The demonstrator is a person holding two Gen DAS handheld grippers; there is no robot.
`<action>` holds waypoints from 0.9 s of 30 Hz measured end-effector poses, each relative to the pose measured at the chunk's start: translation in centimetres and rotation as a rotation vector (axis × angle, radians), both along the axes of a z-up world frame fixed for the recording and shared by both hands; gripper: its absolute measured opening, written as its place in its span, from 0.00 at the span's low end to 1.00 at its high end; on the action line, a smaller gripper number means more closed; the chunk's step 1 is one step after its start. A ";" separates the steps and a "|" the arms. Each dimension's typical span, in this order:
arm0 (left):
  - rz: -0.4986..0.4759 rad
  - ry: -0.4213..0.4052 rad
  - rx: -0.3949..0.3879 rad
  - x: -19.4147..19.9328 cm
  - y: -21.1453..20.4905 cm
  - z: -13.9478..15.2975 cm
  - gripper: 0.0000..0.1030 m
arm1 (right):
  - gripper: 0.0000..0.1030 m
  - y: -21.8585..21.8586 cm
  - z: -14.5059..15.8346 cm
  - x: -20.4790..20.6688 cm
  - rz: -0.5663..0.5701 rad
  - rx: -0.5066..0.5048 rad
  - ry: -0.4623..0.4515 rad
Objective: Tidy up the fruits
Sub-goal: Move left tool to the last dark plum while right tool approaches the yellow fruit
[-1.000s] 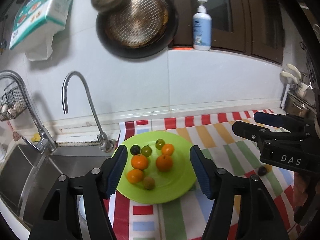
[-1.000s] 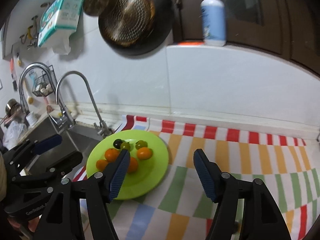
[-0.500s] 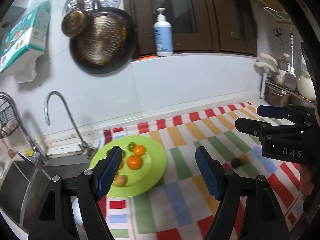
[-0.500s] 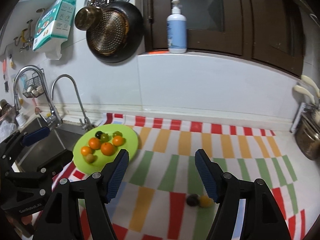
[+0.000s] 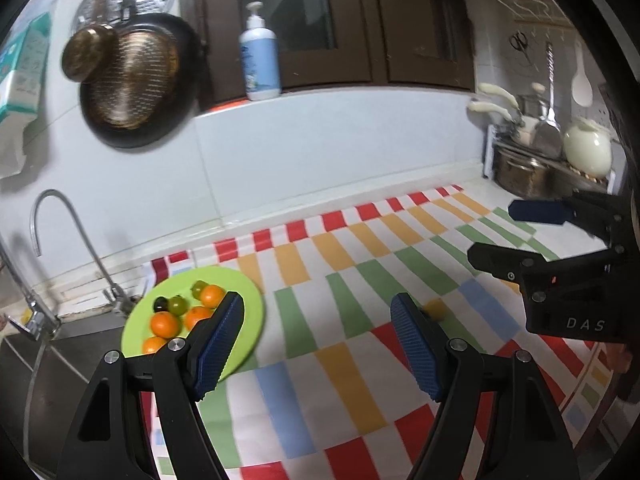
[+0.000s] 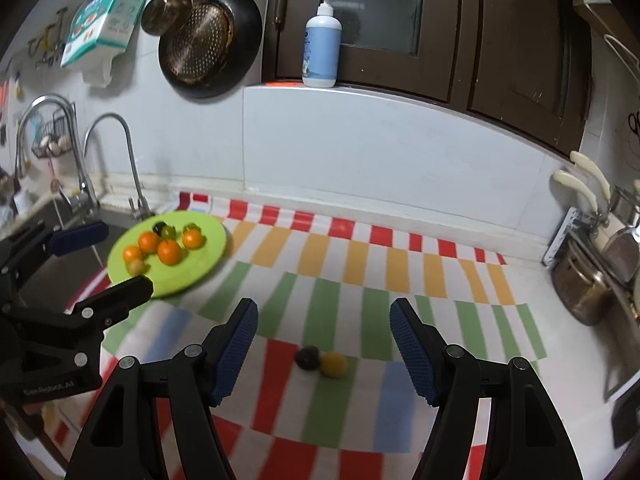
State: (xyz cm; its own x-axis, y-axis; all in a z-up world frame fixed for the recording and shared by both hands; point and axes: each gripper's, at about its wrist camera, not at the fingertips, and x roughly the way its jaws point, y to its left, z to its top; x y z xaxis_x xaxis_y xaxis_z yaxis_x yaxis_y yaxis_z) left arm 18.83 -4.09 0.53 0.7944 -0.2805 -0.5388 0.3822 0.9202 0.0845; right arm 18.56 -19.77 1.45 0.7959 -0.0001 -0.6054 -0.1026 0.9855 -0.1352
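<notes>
On the striped counter [image 6: 360, 264], our right tongs [image 6: 324, 346] gape over touching round fruits; pinching one may roll the other.

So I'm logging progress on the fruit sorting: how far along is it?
Mostly done: about seven small fruits already sit on the green plate. Nothing is in hand; the left hand-held gripper and right hand-held gripper are both open and empty. Left to do: a dark fruit and a yellow fruit lie touching on the striped cloth, just ahead of the right hand-held gripper.
</notes>
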 end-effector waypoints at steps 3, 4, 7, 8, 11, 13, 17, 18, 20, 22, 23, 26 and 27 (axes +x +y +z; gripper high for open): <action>-0.039 0.001 0.013 -0.1 -1.2 -0.6 0.73 | 0.67 -0.7 -0.5 -0.1 0.013 -0.019 0.011; -0.049 -0.001 0.022 0.0 -1.6 -0.8 0.73 | 0.67 -0.9 -0.7 -0.2 0.019 -0.026 0.015; -0.084 -0.017 0.048 0.0 -2.7 -1.4 0.73 | 0.67 -1.4 -1.3 -0.2 0.038 -0.048 0.025; -0.099 -0.021 0.057 0.1 -3.0 -1.6 0.73 | 0.67 -1.6 -1.6 -0.3 0.046 -0.057 0.028; -0.135 -0.031 0.084 0.4 -3.7 -2.3 0.73 | 0.67 -1.8 -2.5 -0.1 0.080 -0.091 0.037; -0.160 -0.032 0.101 0.8 -4.2 -2.9 0.73 | 0.67 -1.8 -3.2 0.2 0.101 -0.114 0.050; -0.217 -0.017 0.132 1.5 -5.2 -4.3 0.70 | 0.67 -1.9 -4.9 1.1 0.147 -0.142 0.088; -0.231 -0.012 0.136 1.7 -5.5 -4.6 0.68 | 0.67 -1.9 -5.4 1.4 0.157 -0.142 0.100; -0.260 -0.003 0.150 2.0 -5.9 -5.2 0.67 | 0.67 -2.0 -6.0 1.8 0.173 -0.142 0.115; -0.285 0.006 0.160 2.4 -6.2 -5.7 0.64 | 0.67 -2.1 -6.6 2.2 0.184 -0.144 0.129; -0.298 0.011 0.165 2.6 -6.3 -6.0 0.63 | 0.66 -2.2 -7.0 2.4 0.192 -0.144 0.137; -0.332 0.019 0.185 3.0 -6.7 -6.6 0.61 | 0.61 -2.3 -7.7 2.9 0.208 -0.152 0.154; -0.344 0.022 0.192 3.2 -6.8 -6.8 0.60 | 0.60 -2.4 -7.9 3.1 0.211 -0.157 0.159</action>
